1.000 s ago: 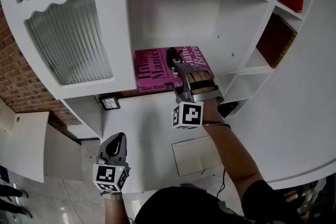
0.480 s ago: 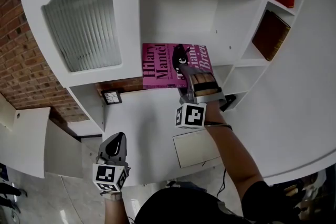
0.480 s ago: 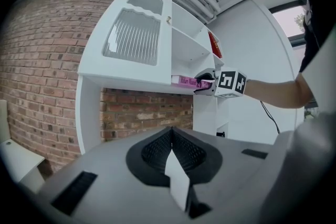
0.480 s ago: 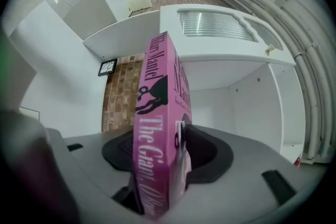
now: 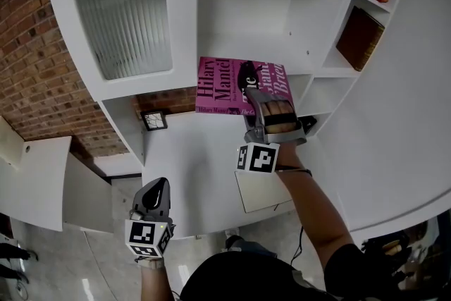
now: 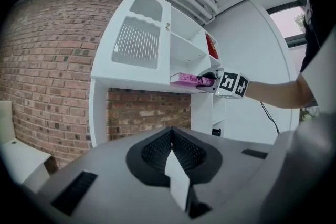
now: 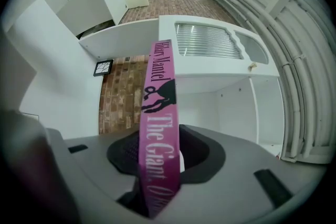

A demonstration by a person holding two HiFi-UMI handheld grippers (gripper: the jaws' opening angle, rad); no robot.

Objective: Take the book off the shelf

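Low at the frame's left, the left gripper (image 5: 156,188) is hanging idle, its jaws pressed together on nothing. At centre, the magenta paperback book (image 5: 220,84) is lying flat inside the white shelf unit (image 5: 246,17). Just right of it, the right gripper (image 5: 248,74) is closing on the book's near edge, its pads meeting both covers. Pulling before the squeeze is firm is risking a slip. Because the grip is sitting at one edge only, the book may sag or twist free as it is leaving the board.

Bright even light, soft shadows, fisheye bending, dark corners, blurred foreground
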